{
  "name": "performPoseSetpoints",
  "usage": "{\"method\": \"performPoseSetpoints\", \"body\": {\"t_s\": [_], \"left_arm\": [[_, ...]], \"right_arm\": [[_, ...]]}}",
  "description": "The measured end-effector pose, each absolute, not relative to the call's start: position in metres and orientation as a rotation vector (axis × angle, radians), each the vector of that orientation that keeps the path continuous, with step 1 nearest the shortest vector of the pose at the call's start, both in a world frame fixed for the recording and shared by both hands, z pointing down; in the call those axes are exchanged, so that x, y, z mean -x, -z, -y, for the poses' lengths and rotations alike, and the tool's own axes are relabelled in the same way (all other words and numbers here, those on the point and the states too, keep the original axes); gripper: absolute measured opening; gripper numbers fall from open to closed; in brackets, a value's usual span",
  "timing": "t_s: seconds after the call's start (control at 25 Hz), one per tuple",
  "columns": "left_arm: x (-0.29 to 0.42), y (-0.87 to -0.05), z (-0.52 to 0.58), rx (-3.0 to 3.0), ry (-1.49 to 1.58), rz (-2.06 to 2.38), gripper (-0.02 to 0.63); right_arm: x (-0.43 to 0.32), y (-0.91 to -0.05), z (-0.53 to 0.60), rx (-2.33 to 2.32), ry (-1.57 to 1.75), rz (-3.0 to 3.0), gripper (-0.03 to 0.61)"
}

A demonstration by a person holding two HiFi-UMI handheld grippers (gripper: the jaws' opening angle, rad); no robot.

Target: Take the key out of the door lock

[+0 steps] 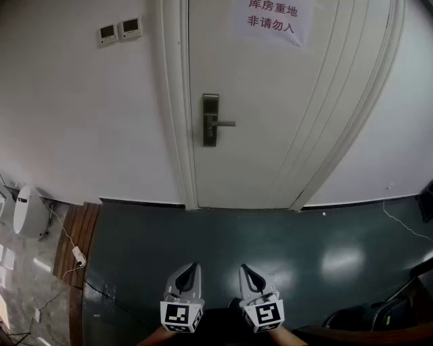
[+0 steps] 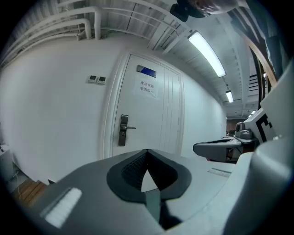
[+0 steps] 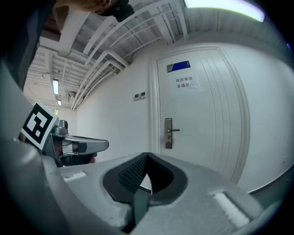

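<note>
Can't make out key at this range; too small. Only tall grey metal lock plate to go by, fixed near left edge of white panelled door, w/ slim lever handle sticking out to the right. Shows small in both gripper views too, straight ahead, well apart from both tools.

Higher up on door: white paper notice w/ red characters. Left of door frame, on white wall: two small white wall controllers side by side. Below: dark teal glossy floor; at far left, strip of wooden boards w/ white cable lying over it.

Nearest, at bottom of head view: left gripper and right gripper, side by side, not touching, both aimed twd door, approx level. Left jaws pressed together at tips, nothing between. Right jaws likewise closed tip to tip, empty.
</note>
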State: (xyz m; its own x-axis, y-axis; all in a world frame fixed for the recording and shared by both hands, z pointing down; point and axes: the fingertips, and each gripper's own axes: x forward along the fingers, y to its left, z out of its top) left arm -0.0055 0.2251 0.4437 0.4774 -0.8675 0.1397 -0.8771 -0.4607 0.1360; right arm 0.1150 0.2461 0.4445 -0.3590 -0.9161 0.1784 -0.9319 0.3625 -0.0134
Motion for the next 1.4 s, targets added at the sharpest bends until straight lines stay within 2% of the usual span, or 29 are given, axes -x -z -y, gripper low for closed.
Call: {"method": "performPoseSetpoints", "body": {"t_s": [0.6, 1.4], "left_arm": [[0.036, -0.445, -0.224, -2.511, -0.045, 1.528, 0.017], [0.127, -0.447, -0.181, -2.424, -0.017, 1.682, 0.017]], "right_arm": [[-0.092, -0.438, -0.242, -1.687, -0.201, 2.507, -0.011], [-0.017, -0.446, -0.182, -1.554, -0.158, 2.537, -0.009]]}}
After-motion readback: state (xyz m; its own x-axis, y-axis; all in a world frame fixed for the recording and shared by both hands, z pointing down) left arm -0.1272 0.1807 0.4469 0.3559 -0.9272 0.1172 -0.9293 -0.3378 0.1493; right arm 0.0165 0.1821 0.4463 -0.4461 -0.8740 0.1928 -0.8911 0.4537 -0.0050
